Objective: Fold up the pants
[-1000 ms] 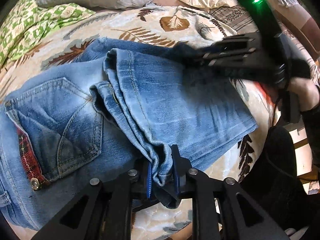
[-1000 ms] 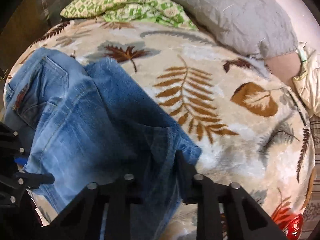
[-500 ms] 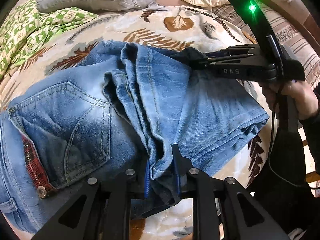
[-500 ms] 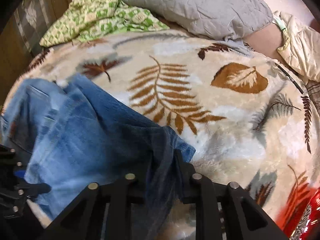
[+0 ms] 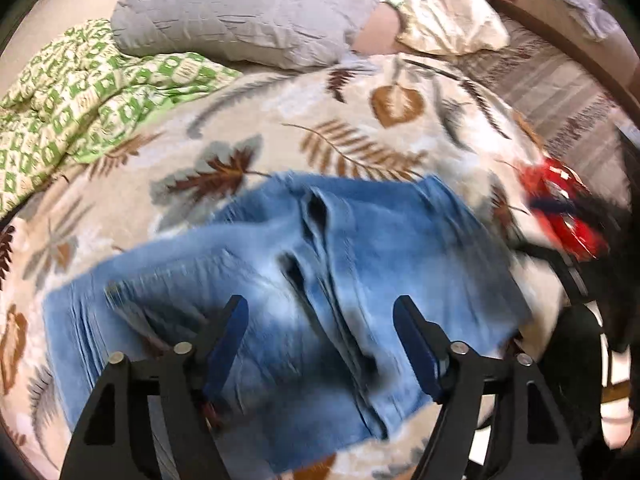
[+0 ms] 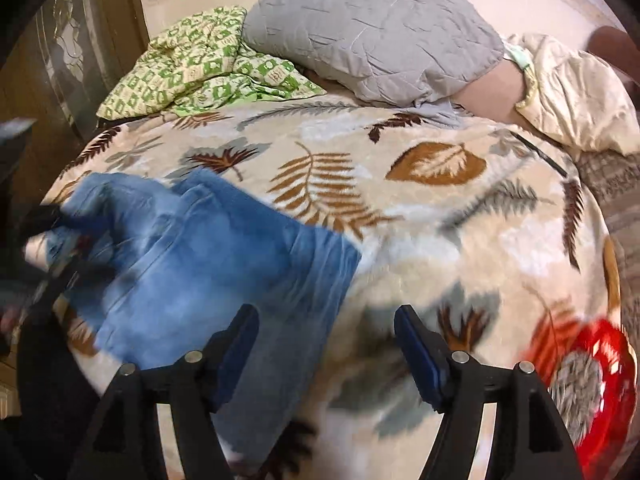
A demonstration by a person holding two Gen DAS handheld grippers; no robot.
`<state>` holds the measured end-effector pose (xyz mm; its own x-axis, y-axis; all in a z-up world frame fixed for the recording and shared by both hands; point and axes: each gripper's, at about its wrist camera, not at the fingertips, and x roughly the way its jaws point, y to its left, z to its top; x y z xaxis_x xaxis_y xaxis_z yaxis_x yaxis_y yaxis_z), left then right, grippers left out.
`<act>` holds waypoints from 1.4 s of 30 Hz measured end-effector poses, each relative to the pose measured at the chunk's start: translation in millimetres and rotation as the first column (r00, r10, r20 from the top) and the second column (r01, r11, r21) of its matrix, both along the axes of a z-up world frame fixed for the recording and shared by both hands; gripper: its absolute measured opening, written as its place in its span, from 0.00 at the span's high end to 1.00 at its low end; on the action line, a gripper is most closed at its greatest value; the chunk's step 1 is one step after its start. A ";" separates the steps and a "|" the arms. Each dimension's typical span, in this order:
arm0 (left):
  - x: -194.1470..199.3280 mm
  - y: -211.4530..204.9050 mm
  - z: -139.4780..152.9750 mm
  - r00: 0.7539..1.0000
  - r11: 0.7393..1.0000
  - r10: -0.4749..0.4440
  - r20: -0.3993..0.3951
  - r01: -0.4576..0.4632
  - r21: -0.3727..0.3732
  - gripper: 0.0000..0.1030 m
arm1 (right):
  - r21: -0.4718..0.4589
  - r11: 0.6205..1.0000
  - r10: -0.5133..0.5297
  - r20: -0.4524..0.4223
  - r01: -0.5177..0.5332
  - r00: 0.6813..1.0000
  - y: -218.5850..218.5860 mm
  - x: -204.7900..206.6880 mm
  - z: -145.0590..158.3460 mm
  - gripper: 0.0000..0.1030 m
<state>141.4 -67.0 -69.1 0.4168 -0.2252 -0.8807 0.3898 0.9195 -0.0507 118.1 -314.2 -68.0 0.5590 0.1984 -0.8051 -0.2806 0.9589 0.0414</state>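
The blue jeans (image 5: 304, 288) lie folded in a flat bundle on the leaf-patterned blanket (image 5: 360, 128). My left gripper (image 5: 320, 320) is open and empty, hovering above the bundle's near part. In the right wrist view the jeans (image 6: 208, 264) lie at the left. My right gripper (image 6: 326, 332) is open and empty, above the jeans' right edge and the blanket (image 6: 440, 208). Both views are motion-blurred.
A grey pillow (image 6: 372, 36), a green patterned cloth (image 6: 200, 68) and a cream cloth (image 6: 572, 92) lie at the head of the bed. A red object (image 6: 600, 384) sits on the blanket at right; it also shows in the left wrist view (image 5: 568, 216).
Both grippers have opened and let go of the jeans, then pulled back and up. The jeans now rest folded on the blanket.
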 end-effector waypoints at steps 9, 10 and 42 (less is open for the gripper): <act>56.0 -29.2 -32.7 0.995 0.996 0.087 -0.055 -0.085 0.042 0.20 | 0.048 0.999 0.015 -0.111 -0.010 0.994 26.1 -46.2 -36.3 0.23; 60.5 -30.6 -38.1 0.994 0.995 0.094 -0.058 -0.091 0.051 0.20 | 0.057 0.998 0.013 -0.121 -0.006 0.993 28.3 -44.8 -41.2 0.23; 30.3 4.9 -5.2 0.995 0.997 0.041 0.085 -0.047 0.060 0.02 | 0.145 0.987 -0.046 -0.115 0.063 0.992 17.0 -43.1 -50.6 0.20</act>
